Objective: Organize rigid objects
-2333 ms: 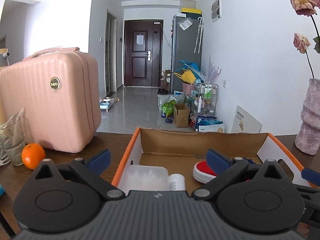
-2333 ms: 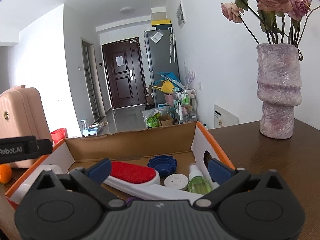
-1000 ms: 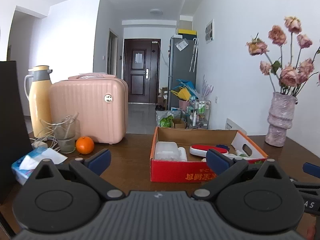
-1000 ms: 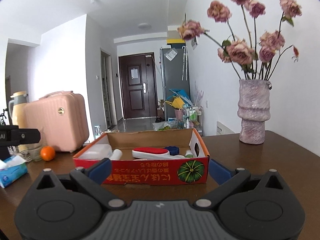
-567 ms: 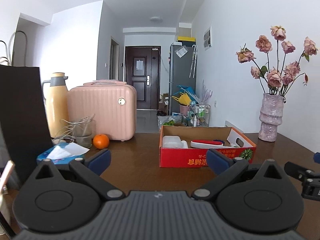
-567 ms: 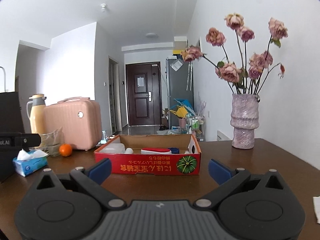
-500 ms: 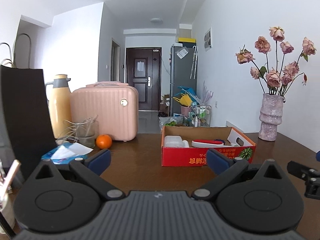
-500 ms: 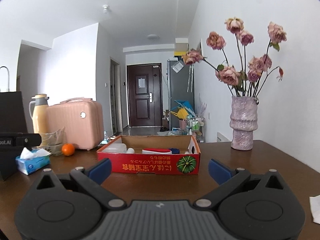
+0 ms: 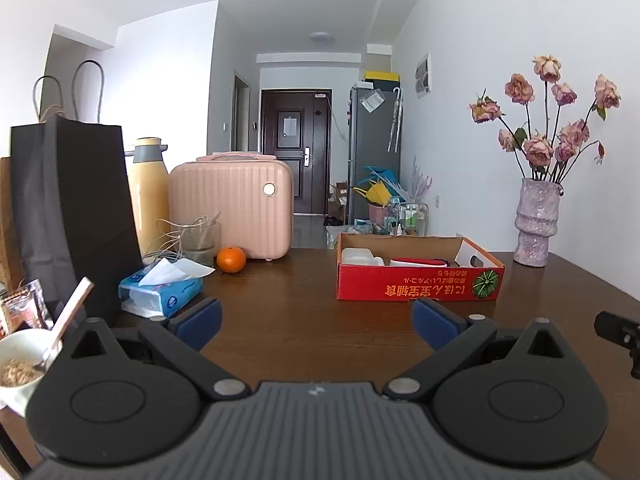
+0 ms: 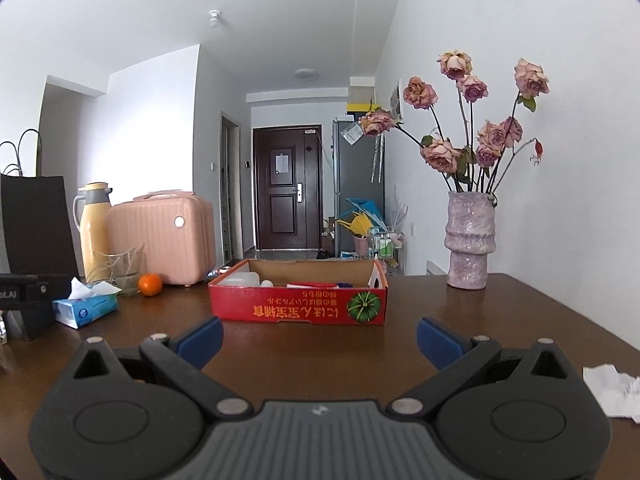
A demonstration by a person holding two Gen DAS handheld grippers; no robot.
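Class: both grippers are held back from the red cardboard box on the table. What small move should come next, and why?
Probably hold both back and treat the sorting as done. The left gripper and right gripper are open and empty, and the rigid items already lie inside the red box. No loose rigid item lies on the bare table beside it.

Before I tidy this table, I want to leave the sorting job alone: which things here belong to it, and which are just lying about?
Belongs to the job:
- red cardboard box
- white container inside it
- red-topped brush inside it

Just lying about:
- orange
- tissue pack
- pink case
- flower vase
- thermos
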